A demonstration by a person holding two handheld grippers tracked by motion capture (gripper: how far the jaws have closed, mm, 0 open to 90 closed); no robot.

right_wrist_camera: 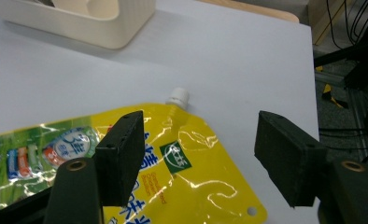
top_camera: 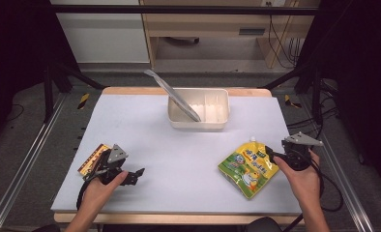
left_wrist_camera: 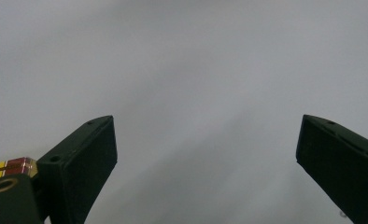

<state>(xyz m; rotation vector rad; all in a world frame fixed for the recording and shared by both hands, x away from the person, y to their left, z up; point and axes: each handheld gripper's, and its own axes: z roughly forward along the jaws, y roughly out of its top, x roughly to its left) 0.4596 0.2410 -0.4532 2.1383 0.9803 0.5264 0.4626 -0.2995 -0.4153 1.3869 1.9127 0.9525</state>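
A yellow and green spout pouch (top_camera: 249, 166) lies flat on the pale mat at the front right, its white cap (right_wrist_camera: 178, 97) pointing toward the back. My right gripper (top_camera: 271, 154) is at the pouch's right edge; in the right gripper view it (right_wrist_camera: 198, 135) stands open just above the pouch (right_wrist_camera: 187, 163), with nothing between the jaws. My left gripper (top_camera: 135, 175) rests low at the front left, open (left_wrist_camera: 205, 135) over bare mat. A yellow and red packet (top_camera: 93, 160) lies just behind that hand, and its corner (left_wrist_camera: 9, 167) shows beside the left jaw.
A cream bin (top_camera: 220, 118) with compartments stands at the back centre of the mat (top_camera: 154, 140). A grey flat lid (top_camera: 171, 93) leans out of it toward the back left. The bin's corner (right_wrist_camera: 102, 32) lies beyond the pouch. Cables hang off the table's right side.
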